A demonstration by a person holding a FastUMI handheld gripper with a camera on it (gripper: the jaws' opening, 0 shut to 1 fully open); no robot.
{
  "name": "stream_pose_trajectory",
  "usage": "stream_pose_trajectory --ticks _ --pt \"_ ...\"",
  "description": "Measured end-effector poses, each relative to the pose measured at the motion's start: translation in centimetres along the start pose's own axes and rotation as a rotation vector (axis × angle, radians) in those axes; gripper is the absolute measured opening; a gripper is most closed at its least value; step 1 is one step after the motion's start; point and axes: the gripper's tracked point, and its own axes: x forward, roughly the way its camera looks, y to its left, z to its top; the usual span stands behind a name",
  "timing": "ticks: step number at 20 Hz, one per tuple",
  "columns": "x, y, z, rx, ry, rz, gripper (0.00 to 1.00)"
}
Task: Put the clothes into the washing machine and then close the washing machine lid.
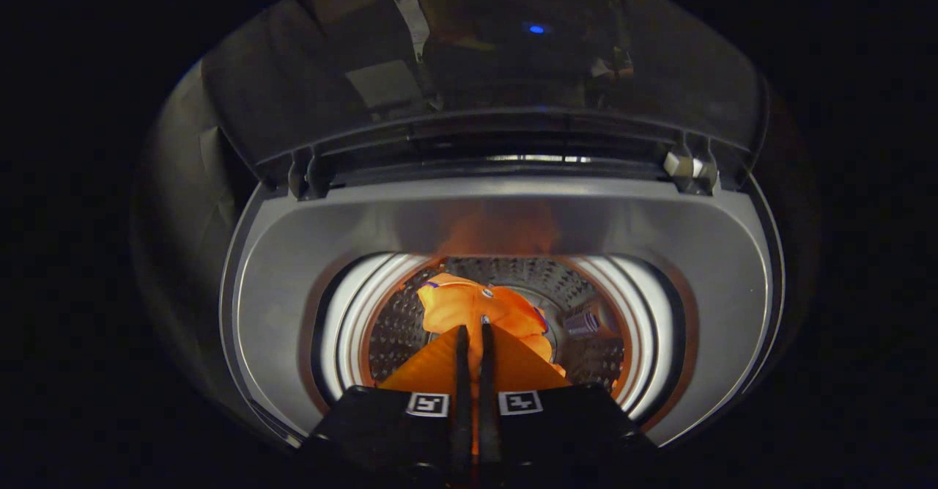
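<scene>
I look down into a top-loading washing machine (308, 254) with a grey rim and a perforated steel drum (399, 328). Its dark see-through lid (484, 56) stands raised behind the opening. An orange garment (462, 306) hangs from my gripper (474, 328) over the drum mouth, its bunched end drooping just beyond the fingertips. The fingers are close together with the orange cloth pinched between them, so the gripper is shut on it.
Lid hinges (689, 166) sit at the back corners of the rim. A small striped thing (582, 322) lies on the drum floor beside the orange cloth. The booth around the machine is dark.
</scene>
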Motion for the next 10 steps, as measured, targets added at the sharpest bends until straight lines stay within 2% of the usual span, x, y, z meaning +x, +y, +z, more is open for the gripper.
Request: stream_pose_trajectory --ticks 6,10 --pt "-0.9 -0.5 -0.2 -0.001 -0.011 -0.025 1.00" --pt "-2.1 -0.1 0.2 -0.005 -0.054 -0.018 1.00"
